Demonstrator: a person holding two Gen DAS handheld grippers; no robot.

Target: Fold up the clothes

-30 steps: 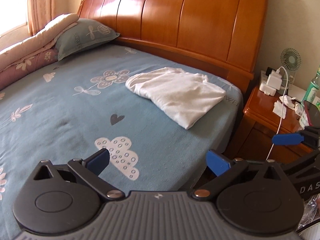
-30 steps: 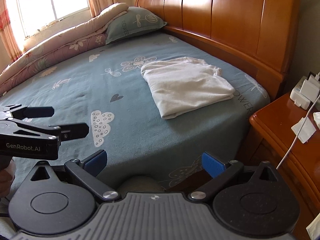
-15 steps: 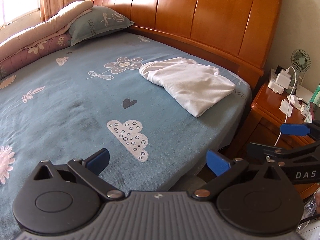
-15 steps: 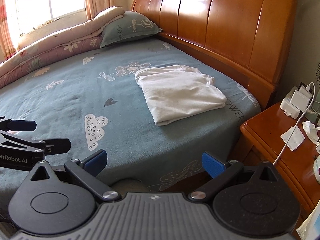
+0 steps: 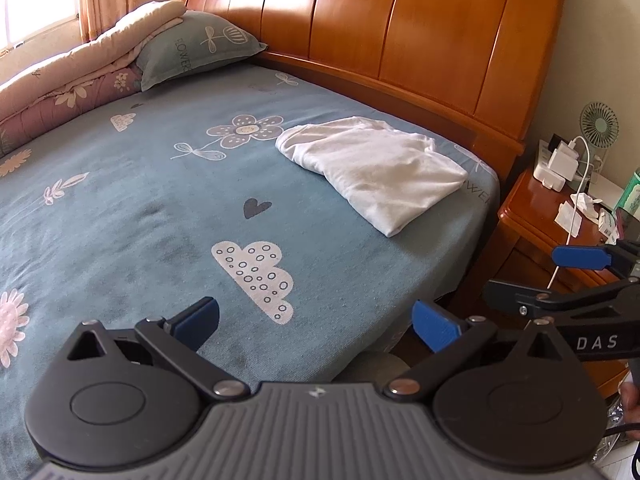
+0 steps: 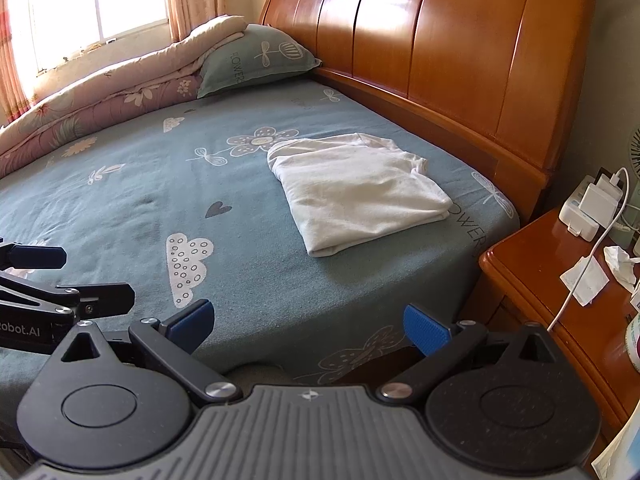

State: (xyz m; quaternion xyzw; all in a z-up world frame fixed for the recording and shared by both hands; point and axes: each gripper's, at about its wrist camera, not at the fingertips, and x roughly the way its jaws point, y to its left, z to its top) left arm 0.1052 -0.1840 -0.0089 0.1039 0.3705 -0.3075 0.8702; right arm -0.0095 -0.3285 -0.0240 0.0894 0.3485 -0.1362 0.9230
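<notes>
Folded white shirt (image 5: 376, 168) lies well beyond both spread, empty grippers.

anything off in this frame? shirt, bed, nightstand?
Nothing much. The white shirt lies folded on the bed sheet near the headboard, its sleeve end a bit bunched. The nightstand is cluttered with crumpled paper and a charger cable trailing over its edge. Both grippers, left and right, hover open, holding nothing.

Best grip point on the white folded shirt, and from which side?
Take the white folded shirt at its near corner, coming in from the foot-side edge of the bed. Layers stack there in a thick edge, probably easy to pinch; both grippers open.
</notes>
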